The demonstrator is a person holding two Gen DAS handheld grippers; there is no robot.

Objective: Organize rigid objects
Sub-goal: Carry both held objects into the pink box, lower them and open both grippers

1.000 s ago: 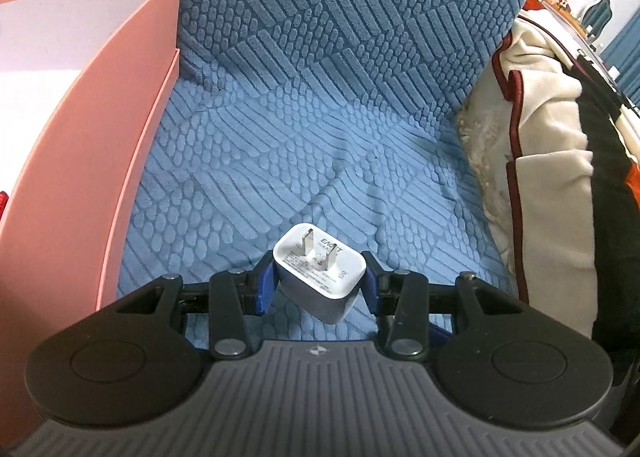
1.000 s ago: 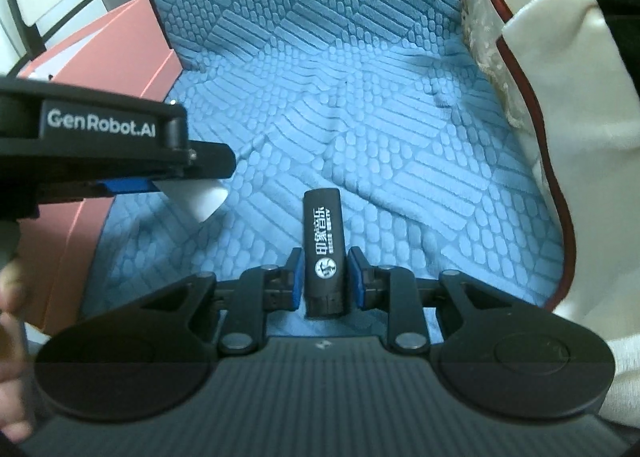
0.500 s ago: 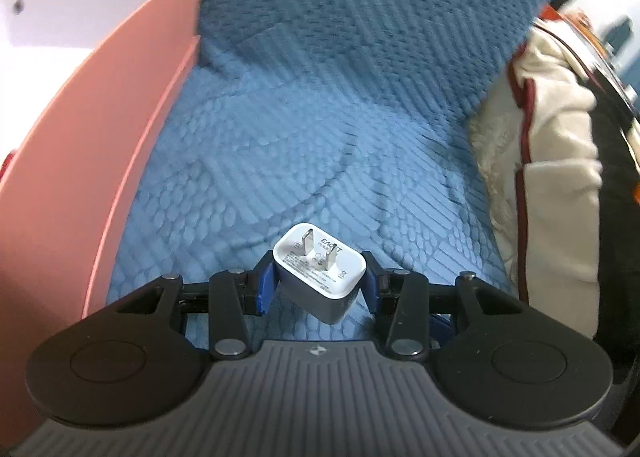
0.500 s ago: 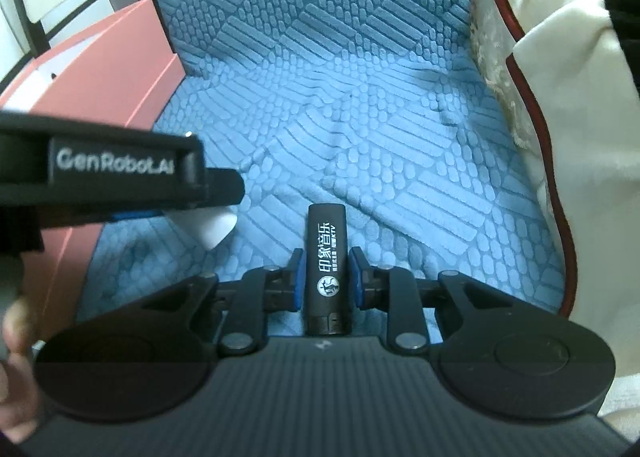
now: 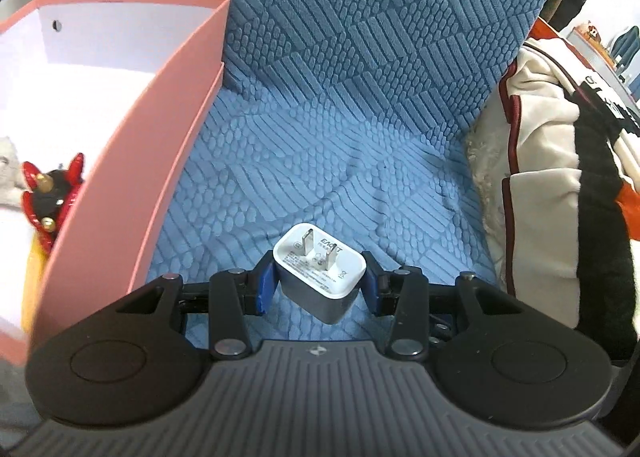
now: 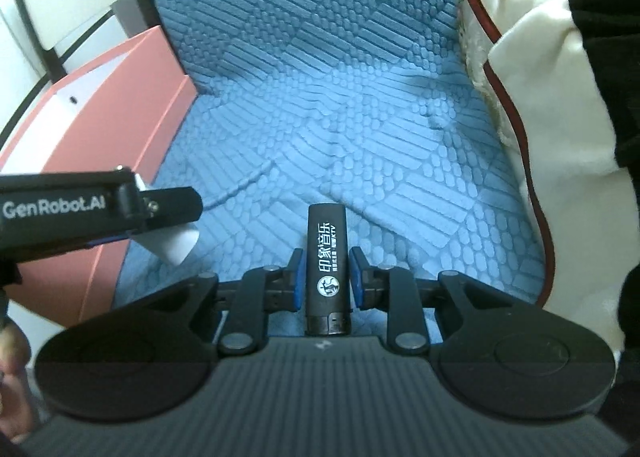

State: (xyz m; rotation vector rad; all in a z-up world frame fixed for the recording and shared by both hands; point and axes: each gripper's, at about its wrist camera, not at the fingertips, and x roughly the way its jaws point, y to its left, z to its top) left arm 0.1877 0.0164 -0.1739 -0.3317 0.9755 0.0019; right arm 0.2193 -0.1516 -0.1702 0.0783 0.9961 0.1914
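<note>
My left gripper [image 5: 319, 283] is shut on a white plug adapter [image 5: 320, 271] with two metal prongs pointing forward, held above the blue seat cover beside the pink box [image 5: 132, 185]. My right gripper [image 6: 325, 279] is shut on a black lighter [image 6: 326, 265] with white print, held upright above the seat. The left gripper and its white adapter [image 6: 172, 243] also show at the left of the right wrist view, next to the pink box [image 6: 120, 129].
The pink box has a white inside and holds a red and black figurine [image 5: 50, 197]. A blue textured cover [image 5: 320, 137] lies over the seat and backrest. A cream, black and red jacket [image 5: 560, 197] lies along the right side.
My left gripper has risen and turned left with the adapter, so the inside of the pink box and the figurine now show. My right gripper has lifted the lighter slightly.
</note>
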